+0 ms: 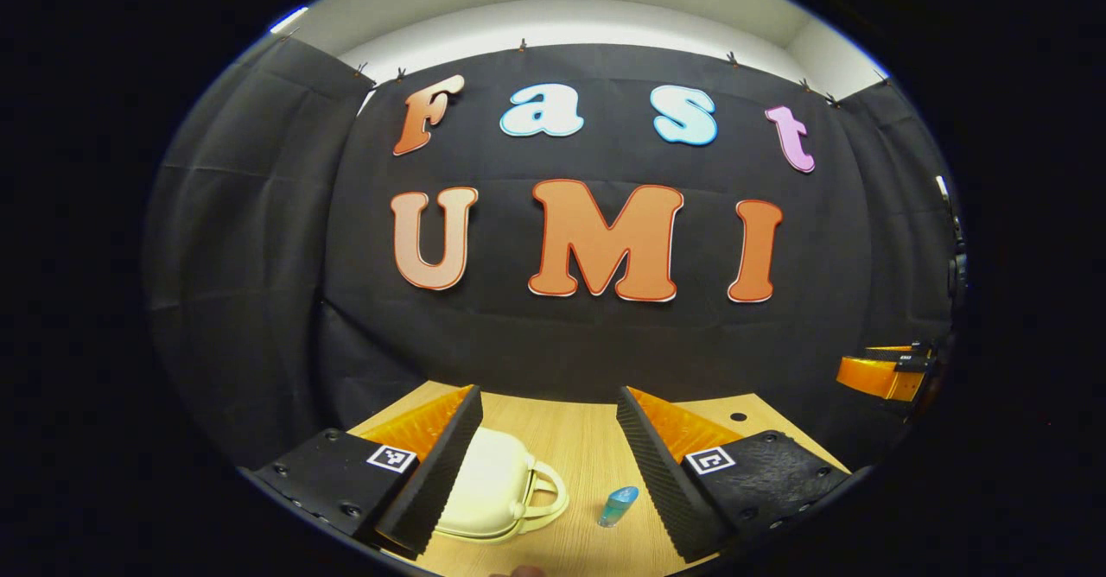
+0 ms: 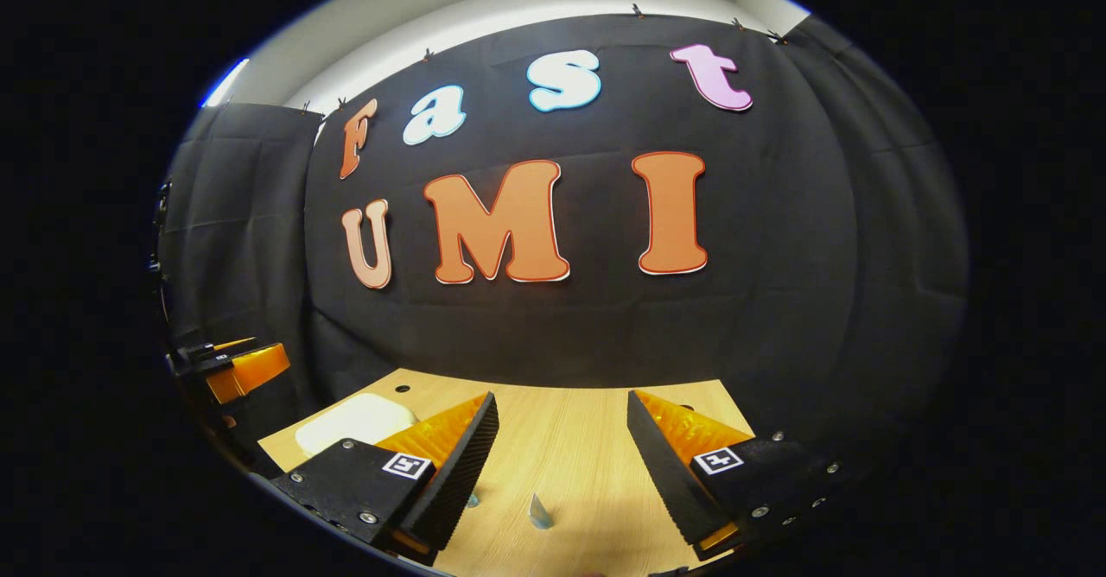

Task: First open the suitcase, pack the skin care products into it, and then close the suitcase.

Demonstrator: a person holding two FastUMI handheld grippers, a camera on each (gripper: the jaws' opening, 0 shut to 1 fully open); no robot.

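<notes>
In the left gripper view, the left gripper (image 1: 549,465) hangs above a pale wooden table (image 1: 587,447), its jaws spread wide with nothing between them but bare board. At the left, partly behind the left finger, lies the cream suitcase (image 1: 492,491), lid down, its handle (image 1: 549,495) looping out to the right. It sits near the table's near edge, with open wood beyond it up to the black cloth wall. Just right of the handle, apart from it, stands a small blue skin care bottle (image 1: 619,506), close to the inner face of the right finger but not touching it. At the far right the other gripper's orange finger (image 1: 881,376) floats well off the table's side.

In the right gripper view, the left gripper's orange finger (image 2: 246,370) shows at the far left, beyond the table's corner. The suitcase (image 2: 354,421) rests near that left edge, partly behind a finger. The right gripper (image 2: 562,460) has its jaws spread too, holding nothing. Between them, low in the picture, a small bluish product (image 2: 540,512) stands on the wood; its shape is hard to tell. Bare table runs back to the wall.
</notes>
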